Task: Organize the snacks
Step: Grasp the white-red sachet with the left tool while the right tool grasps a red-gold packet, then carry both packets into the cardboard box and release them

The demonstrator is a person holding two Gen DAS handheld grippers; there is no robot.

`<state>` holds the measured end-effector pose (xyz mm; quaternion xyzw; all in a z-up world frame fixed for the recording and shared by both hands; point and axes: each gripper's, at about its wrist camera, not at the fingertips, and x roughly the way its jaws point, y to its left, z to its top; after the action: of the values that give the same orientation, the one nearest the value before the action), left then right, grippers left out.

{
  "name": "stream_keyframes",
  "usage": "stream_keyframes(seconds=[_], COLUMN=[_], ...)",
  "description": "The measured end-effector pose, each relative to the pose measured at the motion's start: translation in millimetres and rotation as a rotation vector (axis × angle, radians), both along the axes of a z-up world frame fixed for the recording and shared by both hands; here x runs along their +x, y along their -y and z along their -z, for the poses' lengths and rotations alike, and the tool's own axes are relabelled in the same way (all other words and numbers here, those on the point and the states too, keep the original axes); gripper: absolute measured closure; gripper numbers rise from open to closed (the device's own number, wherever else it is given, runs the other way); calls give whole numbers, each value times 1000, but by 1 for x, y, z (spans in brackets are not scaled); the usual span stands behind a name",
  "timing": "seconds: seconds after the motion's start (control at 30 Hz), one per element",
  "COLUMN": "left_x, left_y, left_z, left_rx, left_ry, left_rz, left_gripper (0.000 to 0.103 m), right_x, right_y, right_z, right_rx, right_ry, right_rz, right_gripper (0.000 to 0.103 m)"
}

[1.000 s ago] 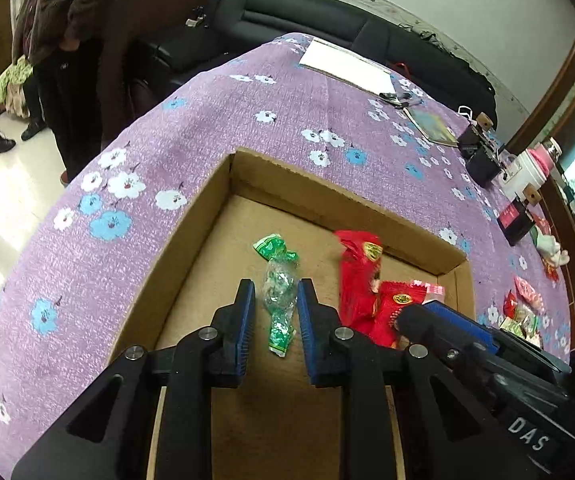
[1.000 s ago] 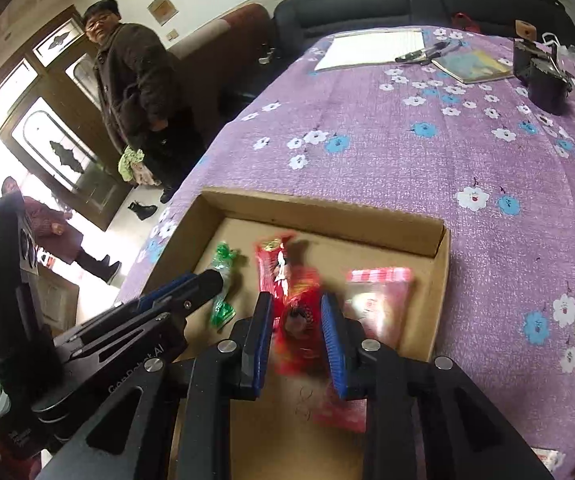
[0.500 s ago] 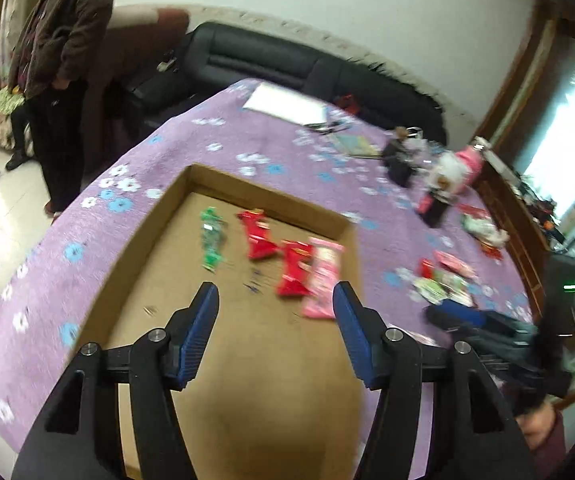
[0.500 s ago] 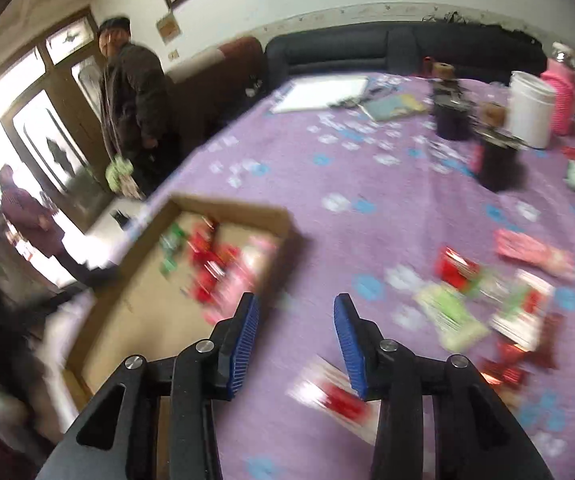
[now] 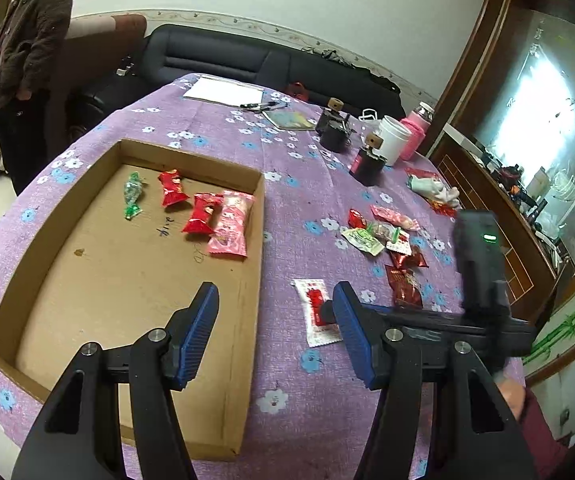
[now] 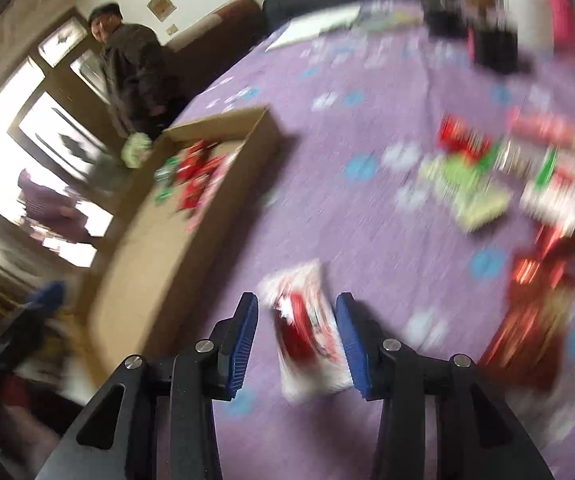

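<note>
While the white-and-red packet [image 6: 307, 328] lies on the desk [image 6: 327, 208] lengthwise between the right tool's [image 6: 296, 340] empty, parted pads, the left tool [image 5: 275, 332], wide and empty, hangs farther off.

Snack count: four in your box, a loose scatter on the cloth.

Your cardboard box [image 5: 87, 216] holds one green candy [image 5: 132, 196], two red packets [image 5: 173, 187] and one pink packet [image 5: 229, 227]. On the purple cloth you have one white-and-red sachet [image 5: 316, 310] apart, plus a cluster of about eight packets [image 5: 387, 240], overlapping, so uncertain.
</note>
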<state>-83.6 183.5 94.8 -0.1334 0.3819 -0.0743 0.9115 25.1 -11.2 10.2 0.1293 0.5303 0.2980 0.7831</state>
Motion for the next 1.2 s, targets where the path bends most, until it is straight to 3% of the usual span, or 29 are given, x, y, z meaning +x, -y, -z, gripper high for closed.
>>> stream_keyframes(seconds=[0.1,0.23,0.37,0.67,0.83,0.87,0.9,0.93,1.13,1.2], left_x=[2,10,28,56,57,55,54,54,47,43], left_y=[16,50,75,87,108,108,107,106,97,96], left_z=[6,22,46,72,82,81,79,78,69,66], left_rx=[8,70,109,232,365,366,365,363,283,268], left_ry=[-20,-61,-122,-158,-125,-113,-108,-101,-70,-52], left_rz=[41,106,120,67,90,93,93,92,125,138], left_gripper=[45,45,45,45,46,51,69,76,77,77], right_x=[-16,-31,-30,-16,-12,-12,-12,-13,-19,-22], right_y=[32,100,127,96,71,70,70,70,75,78], right_z=[-16,-32,-24,-16,-8,-7,-6,-5,-9,-10], right_rx=[43,-47,-103,-206,-319,-325,-328,-326,-316,-306], right_ry=[58,189,173,210,233,236,237,237,248,243], right_rz=[50,252,319,305,296,298,301,305,311,306], right_gripper=[60,58,57,53,52,52,53,56,72,73])
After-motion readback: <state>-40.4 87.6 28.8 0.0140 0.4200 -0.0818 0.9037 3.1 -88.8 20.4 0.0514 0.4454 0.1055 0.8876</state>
